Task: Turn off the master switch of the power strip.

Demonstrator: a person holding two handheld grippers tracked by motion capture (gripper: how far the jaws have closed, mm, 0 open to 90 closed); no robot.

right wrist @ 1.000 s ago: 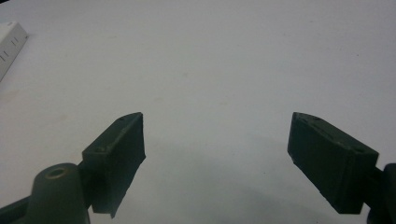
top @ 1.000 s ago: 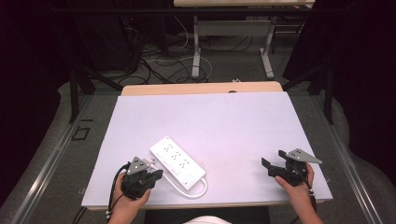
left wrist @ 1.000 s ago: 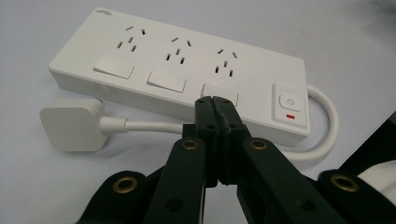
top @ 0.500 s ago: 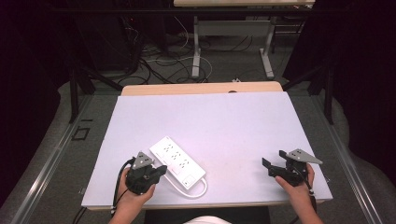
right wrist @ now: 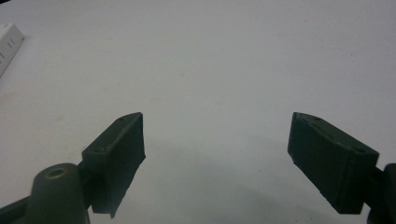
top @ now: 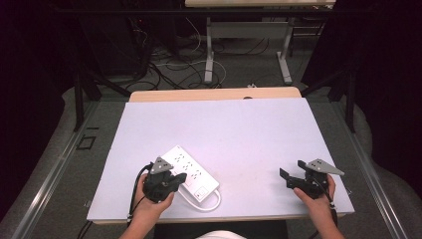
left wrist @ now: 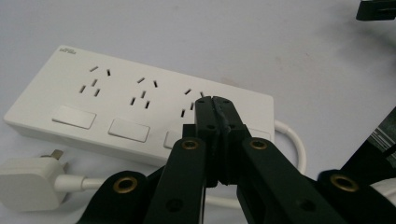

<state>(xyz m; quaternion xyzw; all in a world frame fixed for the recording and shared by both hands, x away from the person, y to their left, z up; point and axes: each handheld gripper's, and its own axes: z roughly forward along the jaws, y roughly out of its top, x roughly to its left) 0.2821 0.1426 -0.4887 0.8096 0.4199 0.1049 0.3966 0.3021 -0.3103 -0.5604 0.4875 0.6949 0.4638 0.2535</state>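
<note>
A white power strip (top: 191,172) lies on the white table top near the front left; its three sockets and rocker switches face up (left wrist: 116,105). Its white plug (left wrist: 28,179) and cord lie beside it at the front. My left gripper (top: 171,179) hovers right over the strip's near end, jaws shut with nothing between them (left wrist: 215,105). My right gripper (top: 291,178) rests at the front right of the table, jaws wide open and empty (right wrist: 217,140). A corner of the power strip (right wrist: 8,44) shows far off in the right gripper view.
The white table sheet (top: 234,134) covers most of the surface, with a wooden edge (top: 214,94) at the back. Table legs and loose cables (top: 164,64) lie on the floor beyond. The front edge of the table runs just below both hands.
My left gripper has moved right and slightly forward, coming over the near end of the power strip. The right gripper has stayed put.
</note>
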